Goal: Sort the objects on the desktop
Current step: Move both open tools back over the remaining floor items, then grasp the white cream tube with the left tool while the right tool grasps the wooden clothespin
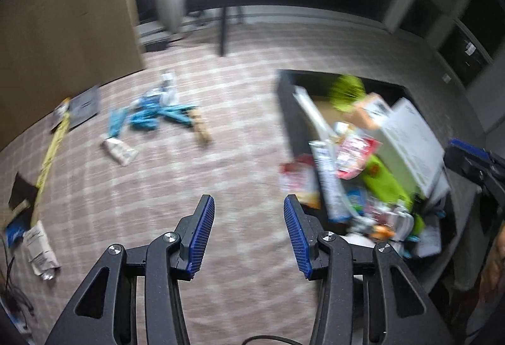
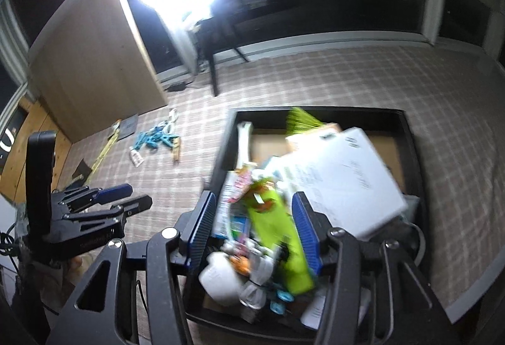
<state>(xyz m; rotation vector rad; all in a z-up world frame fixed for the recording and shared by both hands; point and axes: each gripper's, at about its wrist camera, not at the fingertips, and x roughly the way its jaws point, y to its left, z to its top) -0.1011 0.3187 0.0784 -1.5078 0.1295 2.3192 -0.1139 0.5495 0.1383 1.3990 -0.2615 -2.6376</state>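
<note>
- My left gripper (image 1: 249,231) hangs over the checked cloth (image 1: 164,187) on the worktop, jaws apart, nothing between them.
- My right gripper (image 2: 254,229) is parted too — it hovers above the black tray (image 2: 410,136), pads pressing on nothing.
- The tray is crammed: a big white box (image 2: 341,184) on top, a lime-green pack (image 2: 284,237) under my fingers, a white bottle (image 2: 221,278) at the near edge.
- Out on the cloth, well apart from the tray, lies a heap of blue clips (image 1: 154,114) with a wooden one (image 1: 200,127) just beside it, and a small white packet (image 1: 120,152) nearby.
- Everything is blurred — labels are unreadable.
</note>
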